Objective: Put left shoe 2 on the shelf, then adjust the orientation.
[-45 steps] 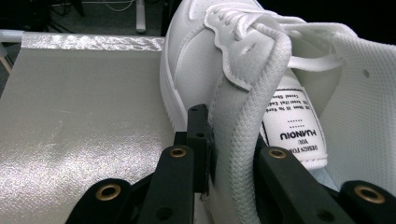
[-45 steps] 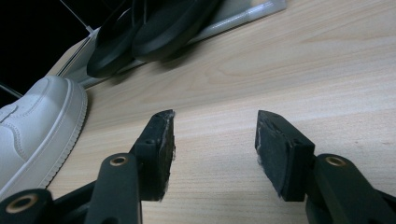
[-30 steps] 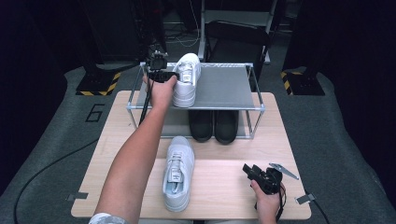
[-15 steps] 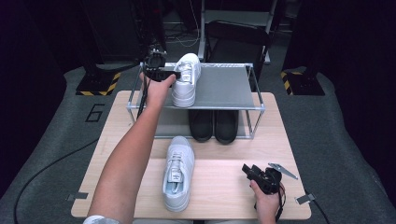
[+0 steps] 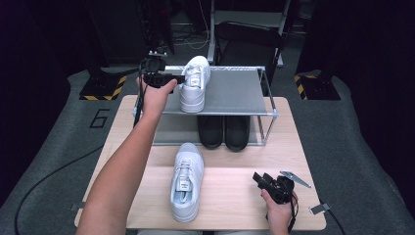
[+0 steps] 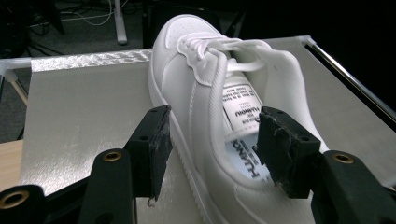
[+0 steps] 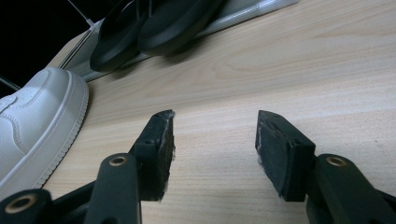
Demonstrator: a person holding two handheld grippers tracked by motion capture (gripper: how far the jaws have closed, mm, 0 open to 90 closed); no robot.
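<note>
While the left tongs (image 6: 212,154) stand wide, having just been opening, their two black pads straddle the heel of the white sneaker on the shelf (image 6: 224,93) without pressing it: one pad sits outside the shoe's side wall, the other hangs over the insole, so nothing is gripped. That shoe rests flat on the grey metal top of the shoe rack (image 5: 235,90), toe pointing away from the person, near the rack's left end. The right tongs (image 7: 212,144) are also wide open and empty, held low over the desk (image 5: 230,196) at its near right corner.

Its mate, the white sneaker on the desk (image 5: 187,180), lies near the front edge, toe toward the rack, well apart from the right tongs. A pair of black shoes (image 5: 224,132) stands on the rack's lower level.

By its look the sneaker is light, with a smooth synthetic upper that is likely a little slippery and yields when squeezed, while the rubber sole rim is firm. The collar wall at the heel or beside the laces seems the best hold: one pad inside, one outside, pinching the padded edge. A grip across the whole toe box would probably slide off.
</note>
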